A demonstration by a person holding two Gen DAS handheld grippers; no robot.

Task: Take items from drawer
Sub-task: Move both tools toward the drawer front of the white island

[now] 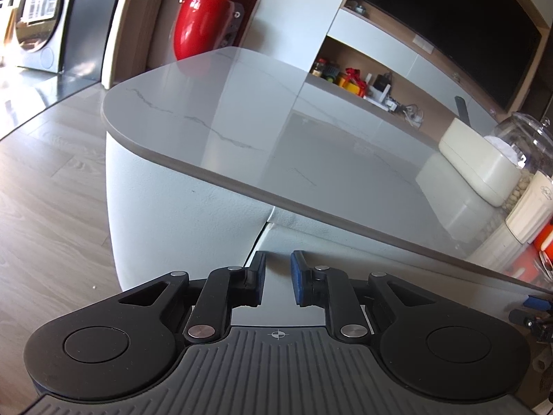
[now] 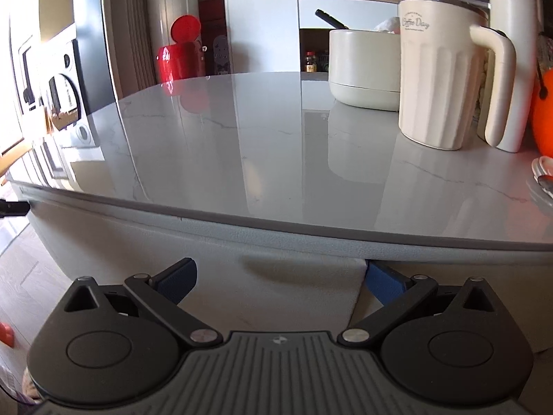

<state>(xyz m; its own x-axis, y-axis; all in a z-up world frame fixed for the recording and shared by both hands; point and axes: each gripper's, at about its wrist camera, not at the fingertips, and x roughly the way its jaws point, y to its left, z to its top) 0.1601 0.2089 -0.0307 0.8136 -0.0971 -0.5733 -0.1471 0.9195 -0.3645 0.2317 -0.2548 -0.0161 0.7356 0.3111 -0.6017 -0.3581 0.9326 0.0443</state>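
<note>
A white drawer front (image 2: 276, 297) sits under the grey marble countertop (image 2: 242, 159), with a shallow recessed pull along its top. My right gripper (image 2: 280, 266) is open wide in front of it. Its left pad (image 2: 179, 276) is over the panel and its right pad (image 2: 383, 280) is just past the panel's right edge. My left gripper (image 1: 278, 269) hangs near the seam where the same white front (image 1: 311, 238) meets the rounded cabinet end. Its jaws stand a narrow gap apart, and only white panel shows in the gap. The drawer's inside and any items are hidden.
On the counter's right side stand a cream ribbed mug (image 2: 439, 86), a white container (image 2: 363, 69), a tall tumbler (image 2: 511, 52), an orange object (image 2: 542, 114) and a glass jar (image 1: 525, 138). A red bin (image 2: 178, 62) stands behind. Wood floor (image 1: 52, 207) lies to the left.
</note>
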